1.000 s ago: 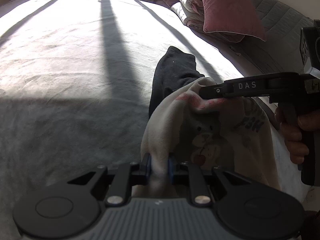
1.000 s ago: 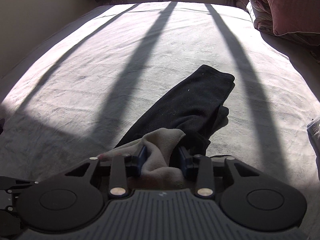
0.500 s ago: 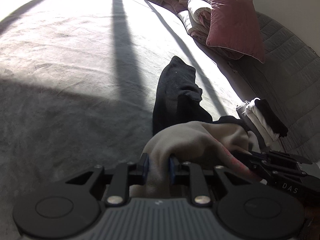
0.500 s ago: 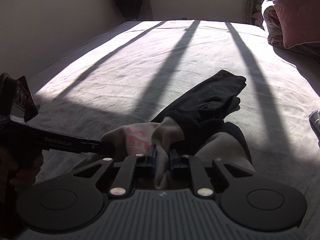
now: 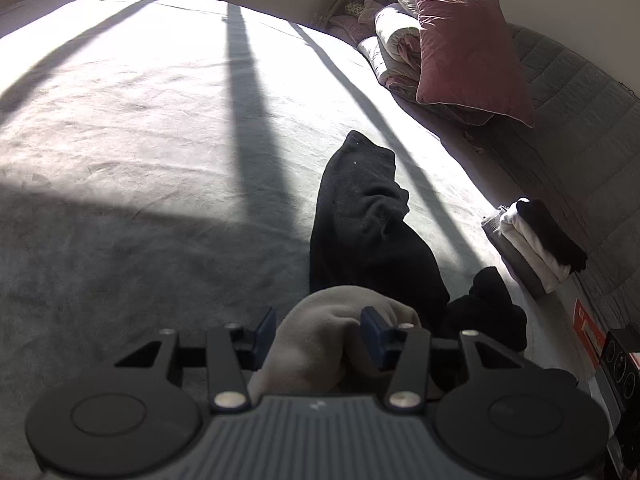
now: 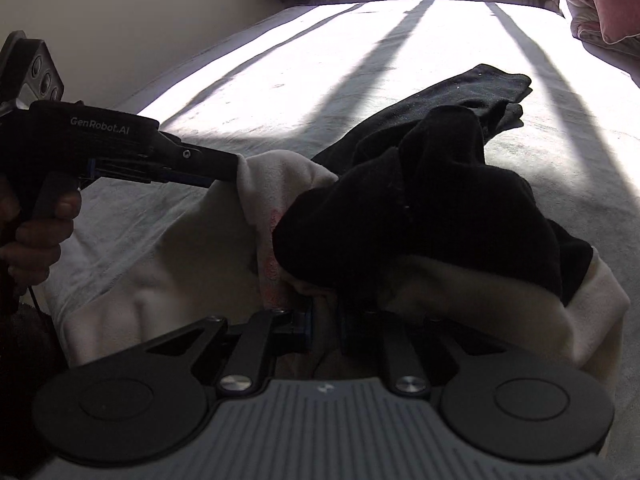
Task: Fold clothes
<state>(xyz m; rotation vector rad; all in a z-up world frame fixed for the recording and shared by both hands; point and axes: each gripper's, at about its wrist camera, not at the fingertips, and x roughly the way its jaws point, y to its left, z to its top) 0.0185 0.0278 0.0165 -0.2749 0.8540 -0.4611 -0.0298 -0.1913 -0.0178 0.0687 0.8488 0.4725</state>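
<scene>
A cream sweatshirt with pink print and black sleeves lies bunched on the grey bed. One black sleeve stretches away across the sheet, and another black part is draped over the cream body. In the left wrist view, my left gripper has its jaws opening, with a hump of cream cloth loose between the pads. The right wrist view shows the left gripper from the side, its tip at the sweatshirt's edge. My right gripper is shut on a cream fold under the black sleeve.
A pink pillow leans on rolled bedding by the grey padded headboard. A stack of folded clothes sits at the bed's right edge. A person's hand holds the left gripper's handle. A wall runs along the bed's left side.
The left jaws, pinched on the cream cloth before, have spread apart. The right gripper has carried its fold down and across, so the black sleeve now lies over the cream body.
</scene>
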